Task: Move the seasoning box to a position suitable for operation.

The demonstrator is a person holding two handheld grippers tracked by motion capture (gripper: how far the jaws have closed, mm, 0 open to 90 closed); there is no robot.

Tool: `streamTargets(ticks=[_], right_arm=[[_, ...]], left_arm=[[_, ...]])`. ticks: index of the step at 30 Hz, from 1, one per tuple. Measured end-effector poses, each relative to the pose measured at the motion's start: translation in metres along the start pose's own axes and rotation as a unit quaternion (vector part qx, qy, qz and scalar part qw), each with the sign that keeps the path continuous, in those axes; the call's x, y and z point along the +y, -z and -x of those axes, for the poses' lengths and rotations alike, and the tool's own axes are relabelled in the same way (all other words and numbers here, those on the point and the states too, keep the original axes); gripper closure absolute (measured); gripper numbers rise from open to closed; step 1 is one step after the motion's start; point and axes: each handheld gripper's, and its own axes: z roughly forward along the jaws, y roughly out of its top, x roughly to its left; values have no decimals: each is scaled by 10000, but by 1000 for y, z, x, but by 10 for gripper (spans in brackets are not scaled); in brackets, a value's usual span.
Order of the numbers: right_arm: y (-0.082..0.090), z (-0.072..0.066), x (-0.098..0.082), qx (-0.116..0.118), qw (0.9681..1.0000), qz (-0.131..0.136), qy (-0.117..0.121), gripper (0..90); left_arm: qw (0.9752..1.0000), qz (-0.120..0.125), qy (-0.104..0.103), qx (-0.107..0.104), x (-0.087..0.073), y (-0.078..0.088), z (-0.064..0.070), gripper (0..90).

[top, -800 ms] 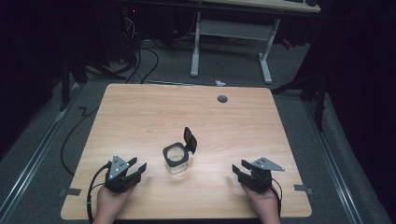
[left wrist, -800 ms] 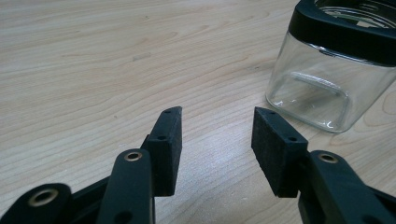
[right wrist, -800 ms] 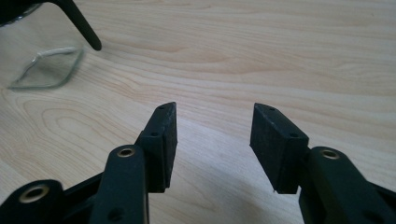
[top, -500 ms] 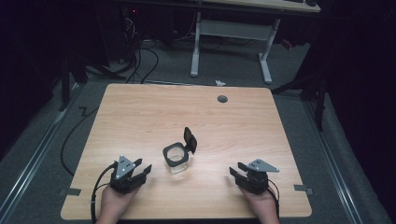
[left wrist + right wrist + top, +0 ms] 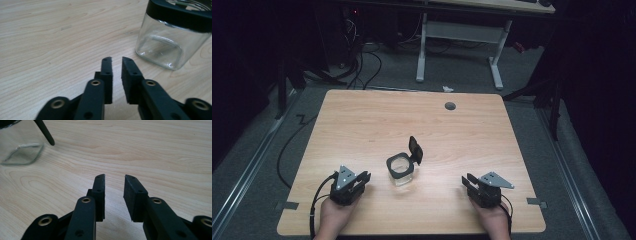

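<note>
High view: glass jar (image 5: 400, 170), black lid flipped up, is standing mid-desk (image 5: 362, 120), left tool (image 5: 360, 179) and right tool (image 5: 469, 181) resting either side of it. Left gripper view: left tool (image 5: 116, 60) is gaping narrowly, empty, jar (image 5: 172, 35) just beyond. Right gripper view: right tool (image 5: 114, 177) is gaping slightly wider, empty, jar base (image 5: 22, 153) farther off.

We identify a lab: a wooden table (image 5: 362, 120) on grey carpet (image 5: 272, 150), loose cables (image 5: 362, 65) and a desk frame (image 5: 462, 45) at the far side.
</note>
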Motion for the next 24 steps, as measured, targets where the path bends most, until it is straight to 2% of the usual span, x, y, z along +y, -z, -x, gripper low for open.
streamTargets(ticks=[2,4,7,12,14,18,24], right_arm=[[0,-2,0,-8,10000,0,64,736],[0,-3,0,71,9999,-6,80,772],[0,-3,0,117,9999,-42,100,780],[0,-2,-1,151,9998,-38,98,785],[0,-3,-1,164,9998,-33,113,793],[0,-2,-1,199,9997,-32,126,798],[0,-2,-2,211,9997,-37,97,797]], left_arm=[[9999,-70,120,43,2,-9,-1,900],[9999,-55,123,57,3,-18,0,900],[9997,-35,245,-5,5,-30,3,900],[9998,-91,90,-130,5,-53,14,900],[9997,-103,91,-198,5,-60,18,900],[9995,-139,135,-240,4,-65,24,900],[9994,-115,184,-282,2,-60,27,900]])
